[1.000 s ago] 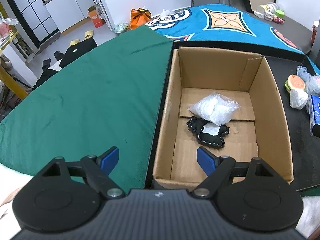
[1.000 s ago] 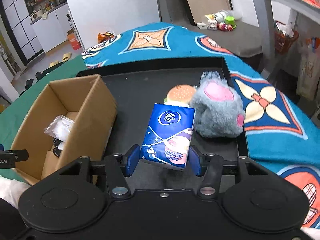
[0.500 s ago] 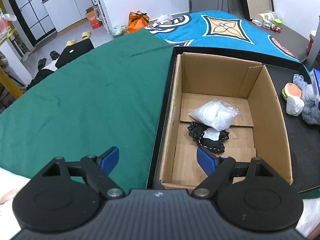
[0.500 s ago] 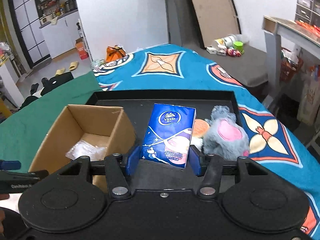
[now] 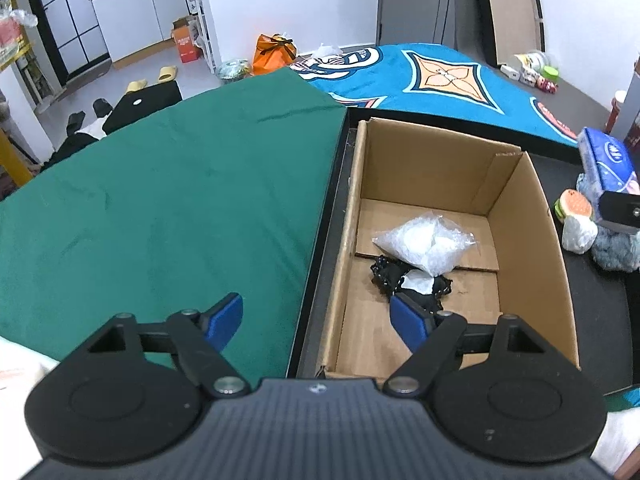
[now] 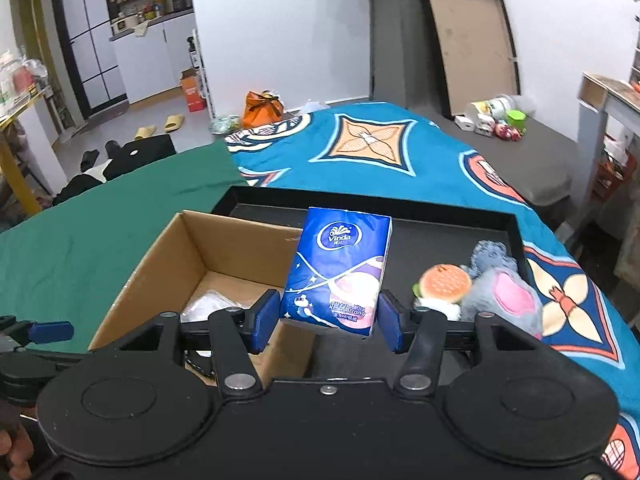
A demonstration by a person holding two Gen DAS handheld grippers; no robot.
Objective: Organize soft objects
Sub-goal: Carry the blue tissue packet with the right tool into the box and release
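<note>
Box (image 5: pixel 524 240) on tray (image 6: pixel 440 232); plastic bag (image 5: pixel 424 242) inside box; burger toy (image 6: pixel 441 283), plush (image 6: pixel 504 296) right of box.

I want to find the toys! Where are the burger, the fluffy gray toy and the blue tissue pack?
burger (image 6: pixel 441 283): right wrist view, on its orange bun top.
fluffy gray toy (image 6: pixel 506 300): right wrist view, on its pink patch.
blue tissue pack (image 6: pixel 338 272): right wrist view, middle of its front face.
</note>
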